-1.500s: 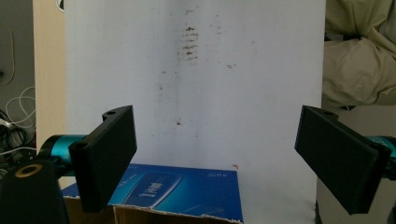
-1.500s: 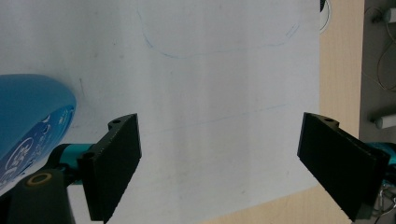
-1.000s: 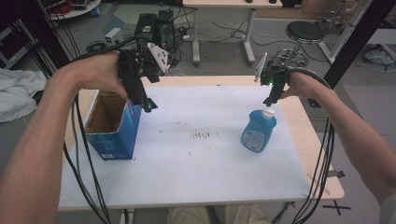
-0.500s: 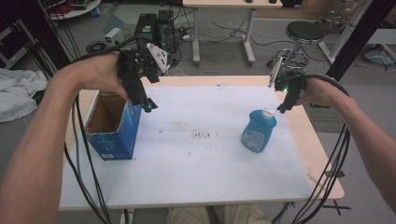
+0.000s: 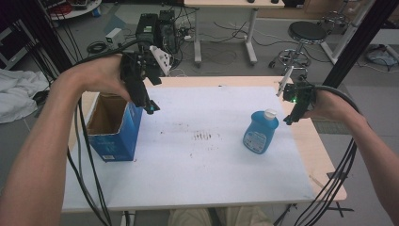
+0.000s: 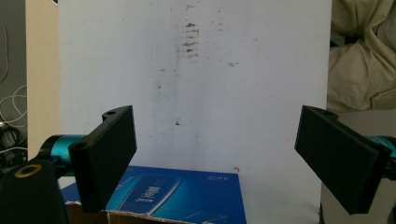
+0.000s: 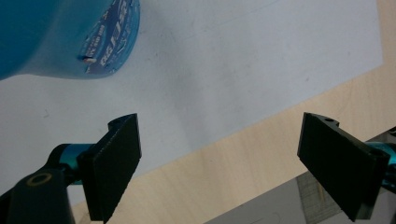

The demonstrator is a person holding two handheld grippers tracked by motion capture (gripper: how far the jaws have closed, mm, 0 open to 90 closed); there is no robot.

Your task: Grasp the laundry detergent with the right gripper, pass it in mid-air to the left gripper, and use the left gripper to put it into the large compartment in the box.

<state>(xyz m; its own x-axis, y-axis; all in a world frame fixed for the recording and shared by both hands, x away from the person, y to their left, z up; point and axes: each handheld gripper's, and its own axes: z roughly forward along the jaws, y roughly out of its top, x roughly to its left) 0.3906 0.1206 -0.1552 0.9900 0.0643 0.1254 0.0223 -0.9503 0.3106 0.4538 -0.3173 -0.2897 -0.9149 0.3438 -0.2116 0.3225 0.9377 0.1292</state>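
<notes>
The blue bottle (image 5: 260,133) stands upright on the right of the desk (image 5: 197,179), on its white mat. It looks like smooth plastic, probably slippery and giving under a squeeze, so the flat waist below the white cap (image 5: 269,113) seems the best hold. The right tool (image 5: 292,114) hangs just beside it, jaws wide and empty. Farther left, the left tool (image 5: 149,106) hovers over the open box (image 5: 113,129), also spread and empty.
</notes>
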